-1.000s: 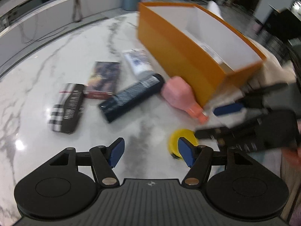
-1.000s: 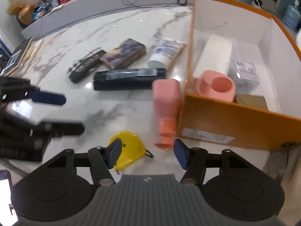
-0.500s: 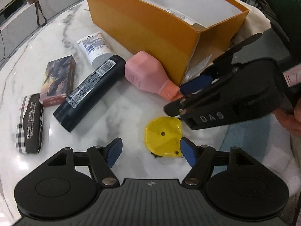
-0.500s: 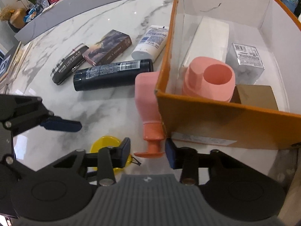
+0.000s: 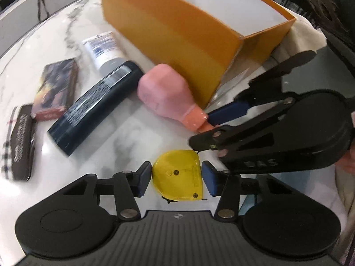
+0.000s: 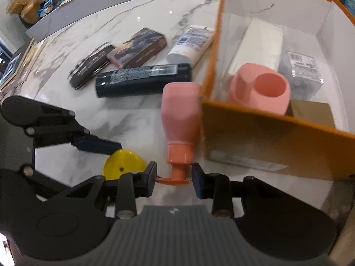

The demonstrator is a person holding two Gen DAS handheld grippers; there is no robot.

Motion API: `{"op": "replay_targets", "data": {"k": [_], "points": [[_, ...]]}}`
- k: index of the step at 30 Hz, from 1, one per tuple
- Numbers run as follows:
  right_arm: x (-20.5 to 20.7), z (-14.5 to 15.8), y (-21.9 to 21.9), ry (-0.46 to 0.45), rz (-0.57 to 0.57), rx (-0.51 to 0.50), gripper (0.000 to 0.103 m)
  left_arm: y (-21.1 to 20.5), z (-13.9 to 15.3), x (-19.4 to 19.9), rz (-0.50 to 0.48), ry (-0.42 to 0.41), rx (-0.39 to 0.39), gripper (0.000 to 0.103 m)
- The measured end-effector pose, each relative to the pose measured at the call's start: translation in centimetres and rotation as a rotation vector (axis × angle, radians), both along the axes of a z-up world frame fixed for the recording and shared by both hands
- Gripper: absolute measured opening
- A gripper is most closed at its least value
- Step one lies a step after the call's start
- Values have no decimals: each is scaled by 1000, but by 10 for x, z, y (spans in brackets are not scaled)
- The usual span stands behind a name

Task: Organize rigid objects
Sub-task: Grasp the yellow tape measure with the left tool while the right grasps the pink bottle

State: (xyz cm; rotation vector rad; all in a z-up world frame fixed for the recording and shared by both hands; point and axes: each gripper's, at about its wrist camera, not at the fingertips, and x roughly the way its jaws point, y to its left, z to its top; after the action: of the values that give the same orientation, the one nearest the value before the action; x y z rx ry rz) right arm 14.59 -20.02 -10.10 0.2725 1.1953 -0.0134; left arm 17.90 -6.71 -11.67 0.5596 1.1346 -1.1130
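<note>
The left gripper (image 5: 176,178) has its fingers closed on the yellow tape measure (image 5: 178,175), which lies flat on the marble surface (image 5: 66,35) squarely between the two blue pads, each pad against one edge. The right gripper (image 6: 173,180) has its fingers drawn in around the flanged orange cap of the pink bottle (image 6: 180,115), both pads against the flange. The bottle lies on its side, its long axis running straight ahead of these fingers, with its body just beside the near corner of the orange box (image 6: 277,137). That box sits ahead and to the right of the right fingers, and farther ahead and to the right of the left fingers. So the bottle looks to have the shorter carry, though being held only by the cap end, it will likely hang or tip once lifted.
</note>
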Motion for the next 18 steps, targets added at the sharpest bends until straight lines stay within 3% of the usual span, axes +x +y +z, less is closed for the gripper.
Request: {"op": "replay_targets", "data": {"k": [11,14,16,18], "points": [[-11,1,29,19,133,5,34,49,3,20,162,-5,86,57],[-9,3,32,9,144,-13,37,55,4,23,210,-18,91,61],[-7,7,34,-23,157,-46,46,57,5,20,220,-25,103,70],[-4,12,38,-60,173,-95,53,54,1,19,218,-13,120,71]]}}
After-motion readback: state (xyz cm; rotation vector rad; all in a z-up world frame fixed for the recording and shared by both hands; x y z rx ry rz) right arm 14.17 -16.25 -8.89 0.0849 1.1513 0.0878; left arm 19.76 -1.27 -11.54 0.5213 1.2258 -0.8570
